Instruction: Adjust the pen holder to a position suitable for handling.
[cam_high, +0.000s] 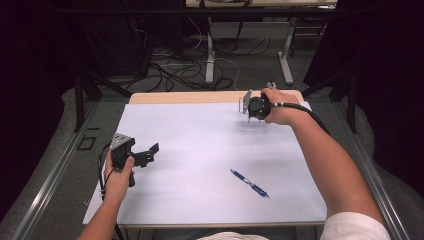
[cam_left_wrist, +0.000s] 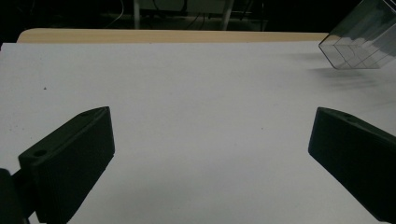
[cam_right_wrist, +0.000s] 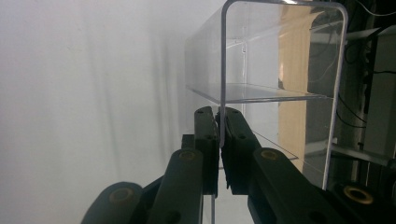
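Observation:
A clear plastic organiser (cam_right_wrist: 280, 60) with inner shelves hangs tilted just above the far right of the white table sheet (cam_high: 200, 145). My right gripper (cam_right_wrist: 219, 114) is shut on one of its thin walls, the pads pressed on both sides. From above, the right gripper (cam_high: 250, 110) and the organiser (cam_high: 245, 100) sit near the table's far edge. The left gripper view has the organiser (cam_left_wrist: 359, 42) at the upper right, off the surface. My left gripper (cam_high: 150, 152) stands open near the left edge, with nothing between its jaws (cam_left_wrist: 210, 135). A blue pen (cam_high: 249, 183) lies at the front right.
The sheet covers a wooden table whose bare strip (cam_high: 190, 97) shows at the far edge. Beyond it are table legs (cam_high: 210, 60) and loose cables (cam_high: 175, 70) on the floor. Metal rails (cam_high: 50, 185) run along both sides.

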